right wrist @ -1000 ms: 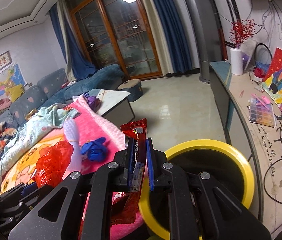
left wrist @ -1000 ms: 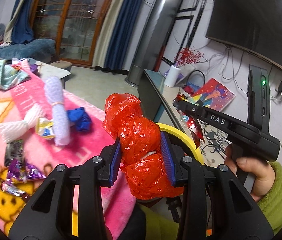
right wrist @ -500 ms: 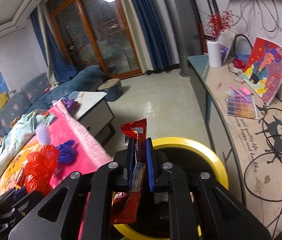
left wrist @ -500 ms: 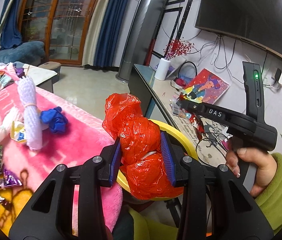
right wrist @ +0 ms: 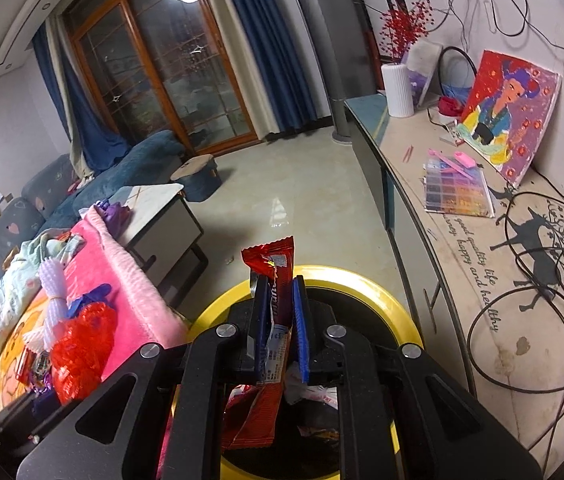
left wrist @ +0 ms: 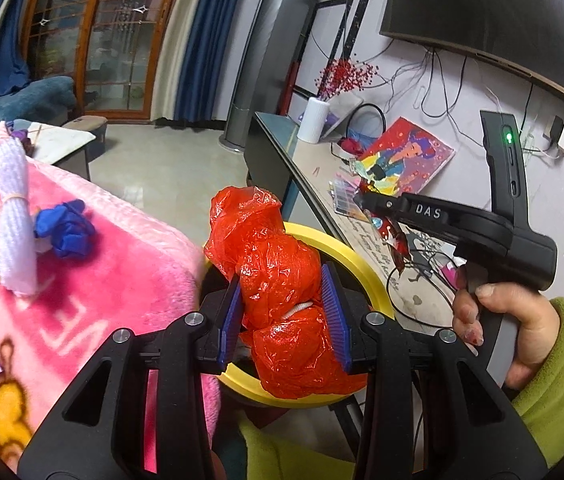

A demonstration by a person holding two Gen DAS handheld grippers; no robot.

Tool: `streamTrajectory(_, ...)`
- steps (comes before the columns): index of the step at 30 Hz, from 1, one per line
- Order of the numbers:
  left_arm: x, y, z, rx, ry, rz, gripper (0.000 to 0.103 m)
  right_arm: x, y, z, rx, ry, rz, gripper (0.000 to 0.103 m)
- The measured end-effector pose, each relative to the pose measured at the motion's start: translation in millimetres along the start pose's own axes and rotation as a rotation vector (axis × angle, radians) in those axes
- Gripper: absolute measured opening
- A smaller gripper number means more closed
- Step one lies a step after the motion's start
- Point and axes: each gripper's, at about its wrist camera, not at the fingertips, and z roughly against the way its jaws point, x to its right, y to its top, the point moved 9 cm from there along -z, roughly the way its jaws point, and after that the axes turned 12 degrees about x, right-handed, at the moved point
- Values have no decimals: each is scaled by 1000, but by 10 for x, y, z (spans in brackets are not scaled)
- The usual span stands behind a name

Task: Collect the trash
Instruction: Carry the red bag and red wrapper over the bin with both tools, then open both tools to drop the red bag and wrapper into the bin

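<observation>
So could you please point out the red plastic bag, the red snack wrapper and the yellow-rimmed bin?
red plastic bag (left wrist: 277,280), left wrist view, crumpled middle.
red snack wrapper (right wrist: 275,264), right wrist view, upper end.
yellow-rimmed bin (right wrist: 386,300), right wrist view, far rim.

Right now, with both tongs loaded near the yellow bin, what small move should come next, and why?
Probably open the right tongs: the red snack wrapper they pinch already hangs over the yellow bin, so it should fall inside. The left tongs and red plastic bag sit nearer its rim.
</observation>
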Motion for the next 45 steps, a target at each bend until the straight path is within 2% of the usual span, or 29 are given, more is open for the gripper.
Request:
streamTrajectory(14, 61, -244, -523, -87, -17, 0, 31, 220, -128, -183, -45, -29, -53, 17)
streamTrajectory(17, 50, -286, -575, -101, -11, 0, 41, 253, -149, -202, -55, -31, -71, 22)
streamTrajectory(19, 47, -300, -603, -107, -12, 7, 49, 266, -153, -207, -56, -31, -76, 28)
streamTrajectory(21, 36, -305, -606, -108, -8, 8, 64, 275, -150, -209, -54, -34, -78, 33)
streamTrajectory(22, 23, -302, -599, -105, -8, 12, 66, 280, -150, -210, -53, -35, -81, 35)
streamTrajectory(24, -9, -291, -584, -98, -1, 17, 82, 293, -147, -210, -50, -39, -81, 39)
streamTrajectory(27, -62, -239, -521, -76, 6, 33, 92, 280, -113, -187, -35, -45, -69, 45)
streamTrajectory(34, -205, -69, -290, -11, 52, 56, 92, 128, -32, -77, 25, -54, -7, 65)
streamTrajectory(45, -484, 179, 115, 83, 138, 72, 92, -222, 16, 89, 77, -21, 64, 73)
